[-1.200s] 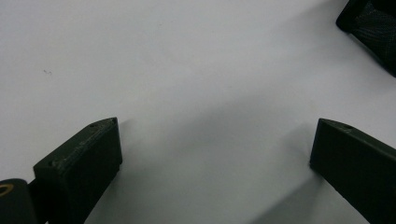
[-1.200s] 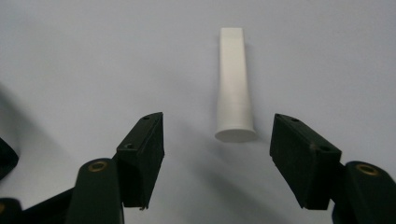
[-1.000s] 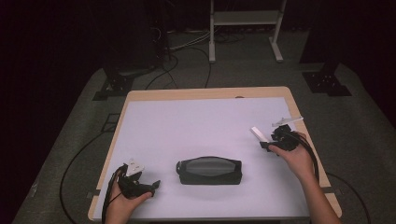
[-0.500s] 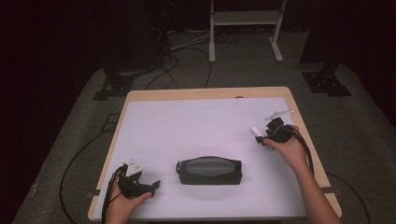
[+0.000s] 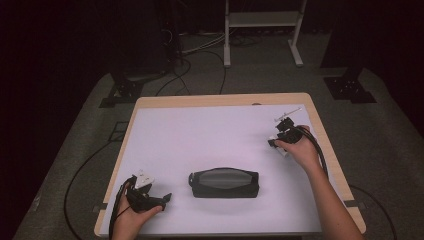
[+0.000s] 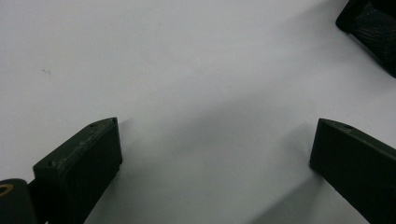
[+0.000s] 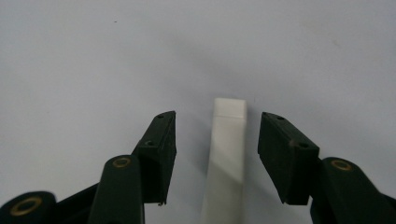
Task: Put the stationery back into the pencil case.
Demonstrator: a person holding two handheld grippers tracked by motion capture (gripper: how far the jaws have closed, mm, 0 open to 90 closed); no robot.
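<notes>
White bar (image 7: 227, 158) lies between the closing jaws of the right gripper (image 7: 217, 140), untouched, near the table's (image 5: 210, 100) right edge. Left gripper (image 6: 212, 149) spread, lower left; black pouch (image 5: 224, 183) bottom centre, open tabletop above.

Counted items. Two grippers: a left gripper (image 5: 165, 198) at the lower left of the high view and a right gripper (image 5: 272, 142) at the right. One white bar (image 7: 226, 158) between the jaws in the right gripper view. One black pouch (image 5: 224, 183), lower centre of the high view. One table (image 5: 200, 130). One white metal stand (image 5: 262, 20), at top. Two forearms, at bottom.
</notes>
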